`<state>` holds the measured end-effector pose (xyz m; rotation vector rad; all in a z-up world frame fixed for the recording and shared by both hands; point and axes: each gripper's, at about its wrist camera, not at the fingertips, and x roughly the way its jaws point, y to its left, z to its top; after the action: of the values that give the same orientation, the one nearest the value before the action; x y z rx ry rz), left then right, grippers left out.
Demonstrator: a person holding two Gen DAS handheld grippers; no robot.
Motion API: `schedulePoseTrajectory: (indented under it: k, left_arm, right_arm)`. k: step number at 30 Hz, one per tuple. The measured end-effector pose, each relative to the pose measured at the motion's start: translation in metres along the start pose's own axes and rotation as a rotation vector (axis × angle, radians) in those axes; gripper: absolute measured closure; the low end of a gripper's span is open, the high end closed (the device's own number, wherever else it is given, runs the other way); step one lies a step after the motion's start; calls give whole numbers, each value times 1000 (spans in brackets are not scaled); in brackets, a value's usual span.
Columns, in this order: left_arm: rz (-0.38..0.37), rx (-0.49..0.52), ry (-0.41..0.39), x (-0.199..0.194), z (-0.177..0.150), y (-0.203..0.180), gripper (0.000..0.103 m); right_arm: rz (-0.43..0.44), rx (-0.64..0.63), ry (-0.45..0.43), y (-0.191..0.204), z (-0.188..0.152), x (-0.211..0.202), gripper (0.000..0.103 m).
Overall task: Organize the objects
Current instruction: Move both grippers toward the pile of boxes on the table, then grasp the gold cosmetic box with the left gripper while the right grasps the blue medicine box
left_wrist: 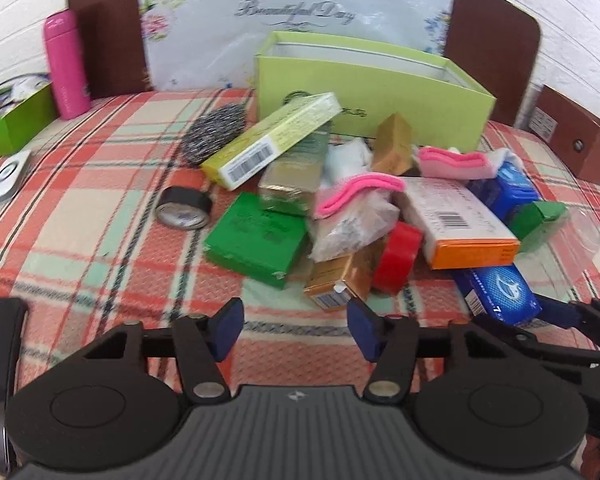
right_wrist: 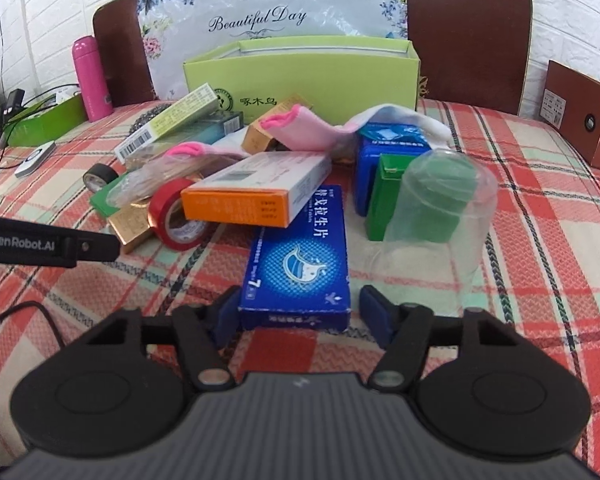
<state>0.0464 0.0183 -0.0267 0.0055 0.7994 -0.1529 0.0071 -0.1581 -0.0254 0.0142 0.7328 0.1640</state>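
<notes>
Black plastic and blue pads at the bottom of both views: the left hand-held gripper (left_wrist: 296, 330) stands partly open with nothing between its pads, poised over bare checked cloth just short of a gold box (left_wrist: 336, 280). The right hand-held gripper (right_wrist: 300, 314) is partly open too, and the near end of a blue medicine box (right_wrist: 298, 264) sits between its pads; the right pad shows a clear gap, the left is close or touching, so I judge it is not yet clamped.

Beyond that lies the pile, centre frame in both views, on the plaid surface (left_wrist: 100, 248). By my reading the job has barely started: the open light-green box (left_wrist: 364, 96) at upper centre shows nothing inside from here, though its floor is hidden, and everything remains heaped in front of it.

Counting what shows:
- tape rolls, two: red tape (right_wrist: 176, 216), black tape (left_wrist: 184, 210)
- pink-cuffed socks (left_wrist: 356, 192), two
- an orange-ended box (right_wrist: 256, 188), one
- a yellow-green carton (left_wrist: 272, 146), one
- a flat green box (left_wrist: 256, 240), one
- a small green box (right_wrist: 384, 200) beside a clear plastic cup (right_wrist: 440, 208), one each
- a steel scourer (left_wrist: 212, 134), one
- a clear bag of small bits, one

At upper left, a pink flask (left_wrist: 66, 64) stands apart from the pile
</notes>
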Motion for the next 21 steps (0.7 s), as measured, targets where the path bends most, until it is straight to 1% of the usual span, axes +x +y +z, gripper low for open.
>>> schedulePoseTrajectory:
  k: [3,6,8,10,12,13,17,21]
  left_arm:
    - [-32,61,-7,5,5,-13,48]
    - [-50,105,-9,9,8,-24,48]
    - [-70,116,-14,8,8,-27,48]
    - [-110,113,-14,7,7,-27,48]
    - [-159,88,-14,7,4,-25,48]
    - [-169,72,-10,9,4,-25,48]
    - [-147,-11,-4,21,13,-25,44]
    - [-144,-94,26,36,24,-16,44]
  right_arm:
    - [12,12,-7,-5,-2,-3,47]
    - [21,-5,-8,-6,-5,-8,47]
    - [39,-26,0,-6,-9,-14,47]
    - [63,-45,14,-8,-12,-21,47]
    - [87,-65,28,-10,-17,-28,47]
    - [89,-63,31,-11,-19,-30,47]
    - [87,-41,23,-13,-19,-28,45]
    - [86,-40,13,-9,-17,-25,42]
